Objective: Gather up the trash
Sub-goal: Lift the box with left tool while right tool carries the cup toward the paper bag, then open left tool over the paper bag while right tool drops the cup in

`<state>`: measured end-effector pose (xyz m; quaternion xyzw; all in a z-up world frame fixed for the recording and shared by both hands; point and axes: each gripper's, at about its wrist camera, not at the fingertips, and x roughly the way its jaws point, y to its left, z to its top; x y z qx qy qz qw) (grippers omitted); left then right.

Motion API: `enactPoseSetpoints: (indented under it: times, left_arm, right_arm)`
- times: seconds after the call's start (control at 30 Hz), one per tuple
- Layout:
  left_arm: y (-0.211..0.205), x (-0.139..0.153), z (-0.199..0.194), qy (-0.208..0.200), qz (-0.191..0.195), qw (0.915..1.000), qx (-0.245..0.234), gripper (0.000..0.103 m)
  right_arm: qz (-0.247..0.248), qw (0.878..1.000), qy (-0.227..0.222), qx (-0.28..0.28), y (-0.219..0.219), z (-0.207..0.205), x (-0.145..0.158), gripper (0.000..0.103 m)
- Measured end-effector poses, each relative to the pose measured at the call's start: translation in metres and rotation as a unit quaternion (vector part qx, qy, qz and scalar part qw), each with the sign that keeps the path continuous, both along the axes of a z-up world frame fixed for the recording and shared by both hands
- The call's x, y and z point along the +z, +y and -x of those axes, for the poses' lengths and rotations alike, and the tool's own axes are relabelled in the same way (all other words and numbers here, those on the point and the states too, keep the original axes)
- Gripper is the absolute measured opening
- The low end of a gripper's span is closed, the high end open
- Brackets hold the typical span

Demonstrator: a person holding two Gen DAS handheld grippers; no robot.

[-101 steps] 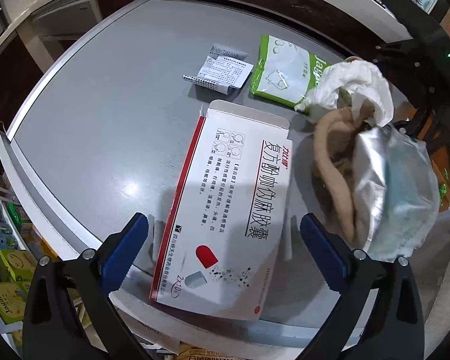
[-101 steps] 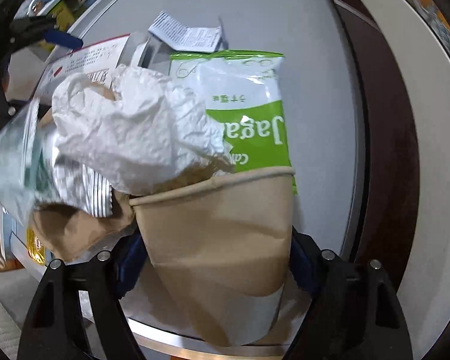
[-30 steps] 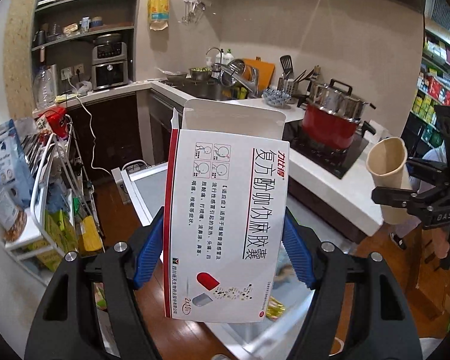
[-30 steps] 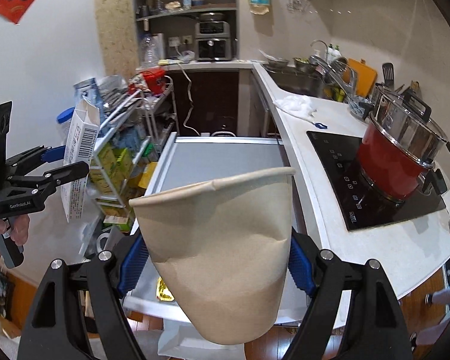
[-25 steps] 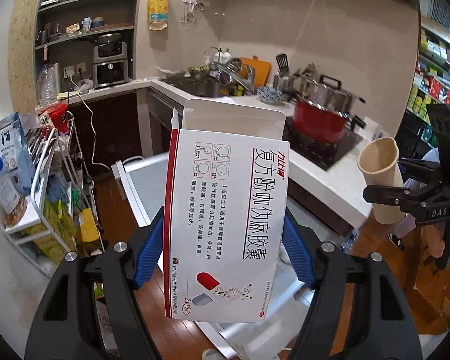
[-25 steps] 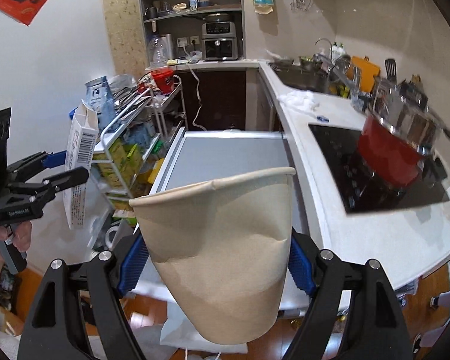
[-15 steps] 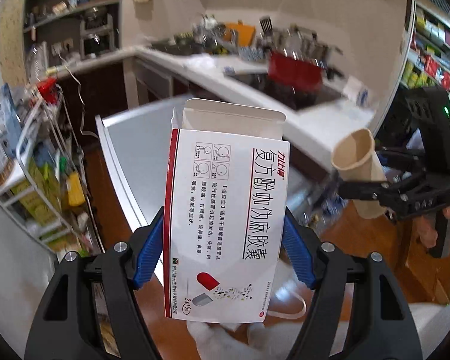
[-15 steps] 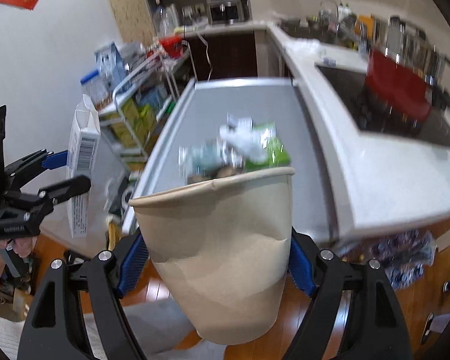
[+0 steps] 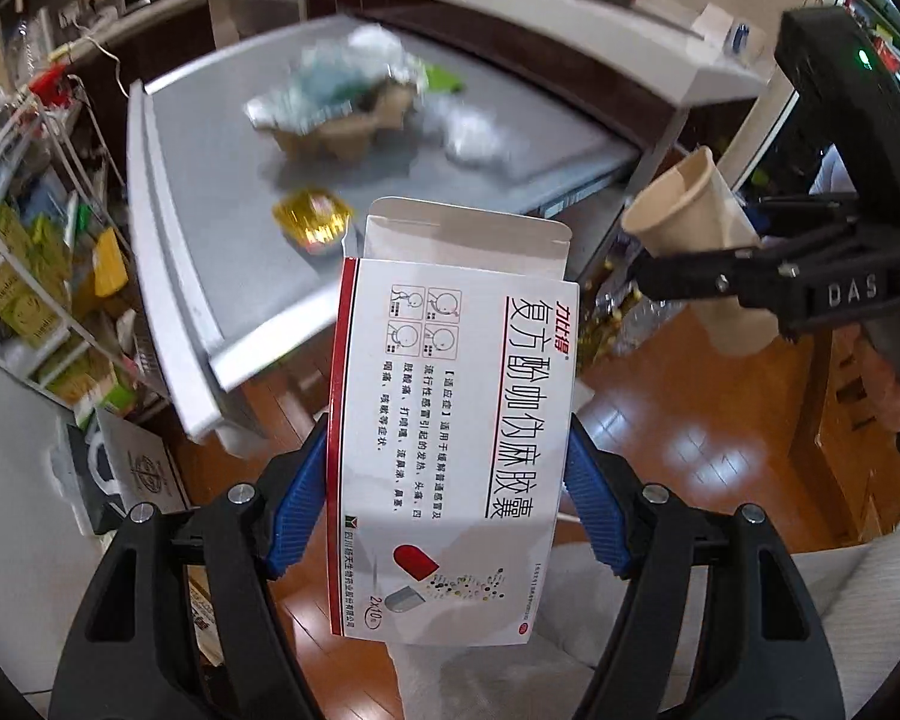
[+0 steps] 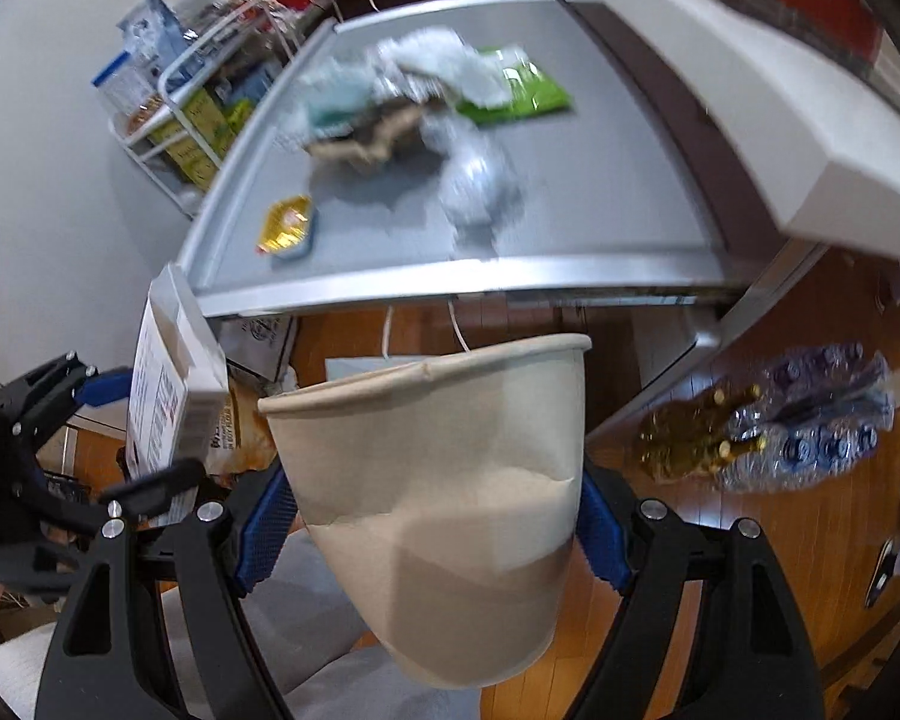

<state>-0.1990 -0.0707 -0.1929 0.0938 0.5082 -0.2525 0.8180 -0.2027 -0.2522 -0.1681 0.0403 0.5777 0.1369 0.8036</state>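
My left gripper (image 9: 450,504) is shut on a white medicine box (image 9: 450,444) with a red stripe and an open top flap, held upright above the wooden floor. My right gripper (image 10: 432,516) is shut on a tan paper cup (image 10: 444,492), mouth up and tilted. Each view shows the other hand's load: the cup (image 9: 702,240) at the right of the left wrist view, the box (image 10: 174,396) at the left of the right wrist view. On the grey table (image 10: 600,192) beyond lie crumpled trash (image 10: 390,114), a green snack bag (image 10: 510,90) and a gold packet (image 10: 288,222).
A white countertop edge (image 10: 810,138) overhangs the table's right side. A wire rack of packets (image 9: 24,252) stands to the table's left. Bottled-water packs (image 10: 810,426) lie on the wooden floor at right. A white bag (image 10: 354,372) and a grey cushion (image 10: 318,600) sit below the grippers.
Both grippers have sunk and tipped downward: the kitchen shelves and stove have left view, and the table with its trash and the floor now fill it. Box and cup stay gripped.
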Motion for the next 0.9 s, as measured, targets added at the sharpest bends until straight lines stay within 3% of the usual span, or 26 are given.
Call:
enactPoseSetpoints:
  times: [0.5,0.9]
  left_arm:
    - [-0.019,-0.065,-0.019,0.035,-0.044,0.9983,-0.013,0.073]
    - [-0.030,-0.075,-0.028,0.048,-0.055,0.9972,-0.014,0.073]
  right_arm:
    - [-0.010,0.999,0.048,-0.019,0.006,-0.026,-0.059,0.078]
    - [-0.024,0.997,0.070,-0.028,0.004,-0.041,-0.077,0.080]
